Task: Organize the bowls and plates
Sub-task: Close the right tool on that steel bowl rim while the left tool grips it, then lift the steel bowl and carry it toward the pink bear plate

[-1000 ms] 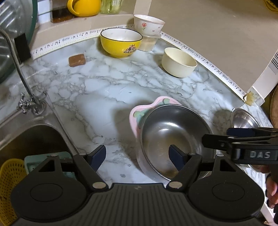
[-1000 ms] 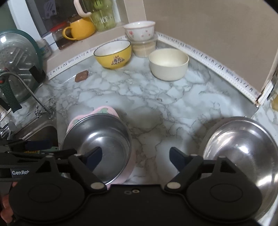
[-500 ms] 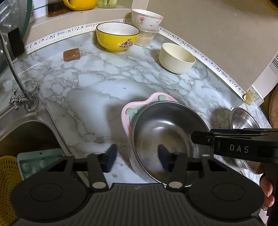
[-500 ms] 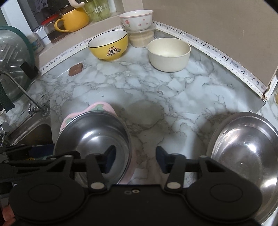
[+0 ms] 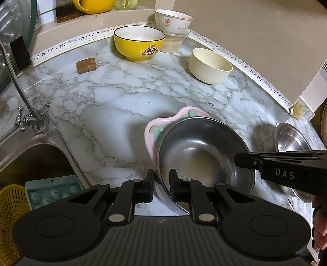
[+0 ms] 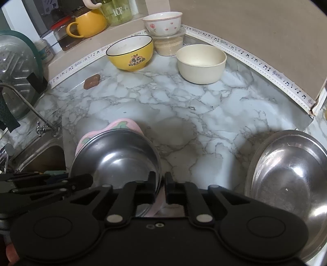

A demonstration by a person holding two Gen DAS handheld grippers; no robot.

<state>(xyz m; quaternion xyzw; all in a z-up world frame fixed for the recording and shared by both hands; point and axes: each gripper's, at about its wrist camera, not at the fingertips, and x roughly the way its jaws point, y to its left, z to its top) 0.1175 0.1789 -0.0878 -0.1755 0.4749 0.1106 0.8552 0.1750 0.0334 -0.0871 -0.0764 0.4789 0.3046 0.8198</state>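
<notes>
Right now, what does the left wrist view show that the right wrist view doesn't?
Left wrist only: the teal tray and yellow strainer in the sink.
Right wrist only: the green ICE jar, and the second steel bowl nearly whole.
Both: the steel bowl on the pink plate, a hand-held gripper shut on each side of its rim, yellow bowl, cream bowl.

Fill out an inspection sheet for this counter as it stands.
Surface: marble counter, bare in the middle.
Job's things: steel bowl on pink plate; second steel bowl; yellow bowl, cream bowl, flowered bowl at the back.
Clutter: brown soap bar.
Grippers: left gripper and right gripper have just closed on opposite rims of the steel bowl.
Cables: nothing seen.
Surroundings: sink, tap.
</notes>
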